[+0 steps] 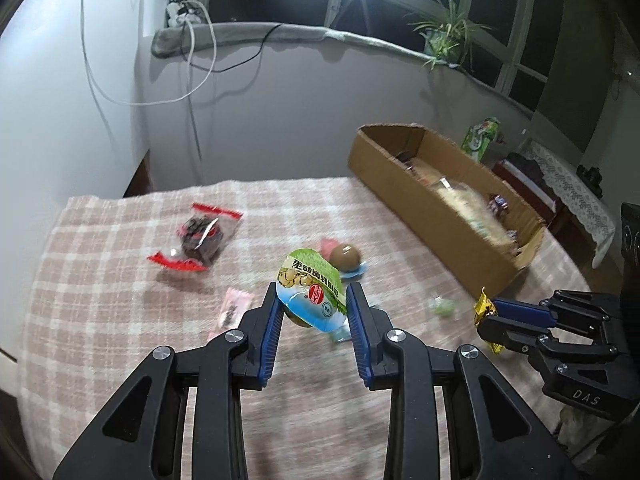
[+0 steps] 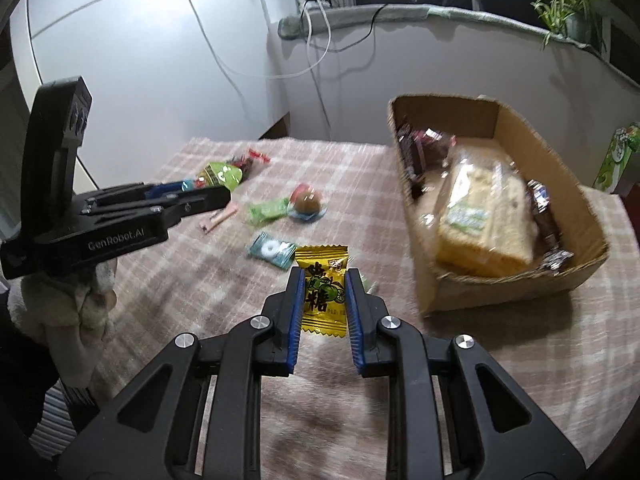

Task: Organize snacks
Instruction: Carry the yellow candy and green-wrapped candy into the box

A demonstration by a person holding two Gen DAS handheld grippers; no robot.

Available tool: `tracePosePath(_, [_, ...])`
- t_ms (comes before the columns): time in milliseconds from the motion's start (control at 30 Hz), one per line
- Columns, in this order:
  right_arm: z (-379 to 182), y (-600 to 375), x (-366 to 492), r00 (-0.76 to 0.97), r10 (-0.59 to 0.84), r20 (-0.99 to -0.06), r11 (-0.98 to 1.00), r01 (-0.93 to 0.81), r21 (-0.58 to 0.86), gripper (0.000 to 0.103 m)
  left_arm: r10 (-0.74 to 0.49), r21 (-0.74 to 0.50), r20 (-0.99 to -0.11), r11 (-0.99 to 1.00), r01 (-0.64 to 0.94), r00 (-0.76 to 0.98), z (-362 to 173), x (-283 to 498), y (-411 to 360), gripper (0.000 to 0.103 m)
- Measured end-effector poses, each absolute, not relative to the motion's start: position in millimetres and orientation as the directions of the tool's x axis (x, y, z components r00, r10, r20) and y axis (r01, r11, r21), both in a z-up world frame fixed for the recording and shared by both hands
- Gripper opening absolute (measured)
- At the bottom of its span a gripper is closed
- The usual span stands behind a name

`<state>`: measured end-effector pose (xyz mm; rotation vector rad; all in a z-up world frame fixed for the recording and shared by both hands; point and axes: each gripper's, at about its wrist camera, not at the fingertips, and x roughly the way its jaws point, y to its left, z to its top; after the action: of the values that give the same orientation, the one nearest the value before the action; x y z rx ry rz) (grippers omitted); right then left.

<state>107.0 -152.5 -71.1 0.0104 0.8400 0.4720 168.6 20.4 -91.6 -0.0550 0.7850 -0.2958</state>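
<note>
Item 1. Left gripper: fingers clamped on a green-lidded snack cup, one pad on each flank, lid facing the camera. The cup hangs clear of the checked cloth covering the worktop.

Item 2. Right gripper: fingers closed on a yellow candy sachet. The sachet's long axis runs along the fingers, its crimped top end projecting toward 12 o'clock.

Item 3. Cardboard box: open-topped, already holding a wrapped rice-cake bar and dark-wrapped sweets. In the right wrist view it lies at about 2 o'clock from the sachet, its near corner just beside the fingers. In the left wrist view it lies at about 1 o'clock, well apart, long axis running away up and to the left.

Judgement: the right hand is the nearer to the box and would likely deliver first; the left must cross more cloth.

Item 4. Loose stock on the cloth: a red-edged clear bag of dark pieces, a brown egg-shaped snack, a pink sachet, a teal mint packet, and a green wrapper; blur leaves its contents uncertain.
</note>
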Motion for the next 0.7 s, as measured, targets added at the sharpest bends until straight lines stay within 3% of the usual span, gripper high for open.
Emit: tracePosePath(700, [-26.1, -233.5, 170.2, 0.694, 0.305, -0.652, 0.947, -0.295, 0.130, 0.021, -0.387, -0.198, -0.640, 0.918, 0.344, 0.664, -64.5, 192.2, -54.2, 0.030])
